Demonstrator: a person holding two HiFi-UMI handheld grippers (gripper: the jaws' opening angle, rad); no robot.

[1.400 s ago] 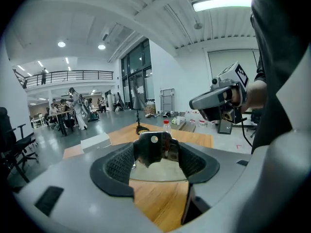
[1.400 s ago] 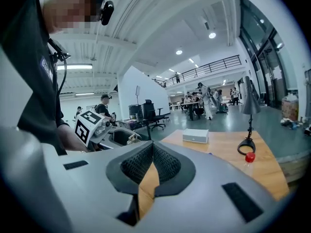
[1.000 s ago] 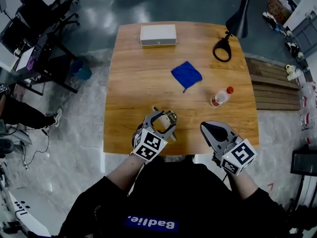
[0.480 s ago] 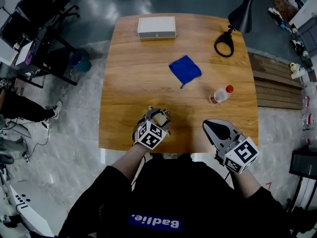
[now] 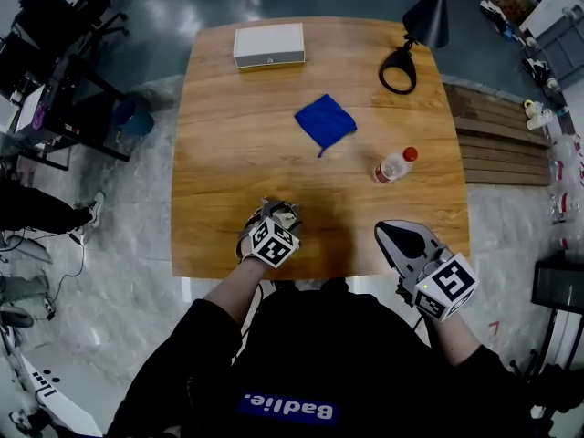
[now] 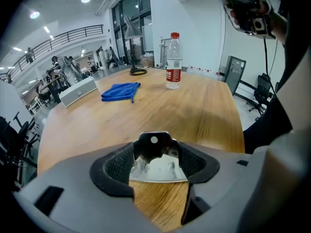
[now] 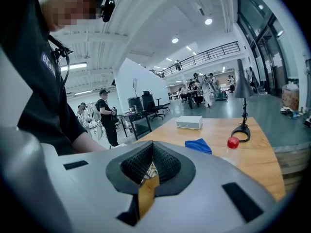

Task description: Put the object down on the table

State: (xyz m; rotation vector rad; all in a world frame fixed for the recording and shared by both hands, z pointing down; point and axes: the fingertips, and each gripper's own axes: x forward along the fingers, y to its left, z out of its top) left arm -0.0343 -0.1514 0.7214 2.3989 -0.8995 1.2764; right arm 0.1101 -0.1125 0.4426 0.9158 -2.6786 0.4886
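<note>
My left gripper is over the wooden table near its front edge, shut on a small shiny metal object. In the left gripper view the left gripper has both pads pressed on that object, silver with a black tab and a hole on top, low over the wood. I cannot tell whether it touches the table. My right gripper hovers at the table's front right edge, shut and holding nothing. Seen from its own view, the right gripper has its pads closed together.
A blue cloth lies mid-table, and a water bottle with a red cap lies to its right. A white box sits at the far edge. A black desk lamp stands at the far right corner. Chairs crowd the left side.
My left gripper has drawn back toward the table's front edge and sunk lower, still gripping the metal object. The right gripper has stayed about where it was.
</note>
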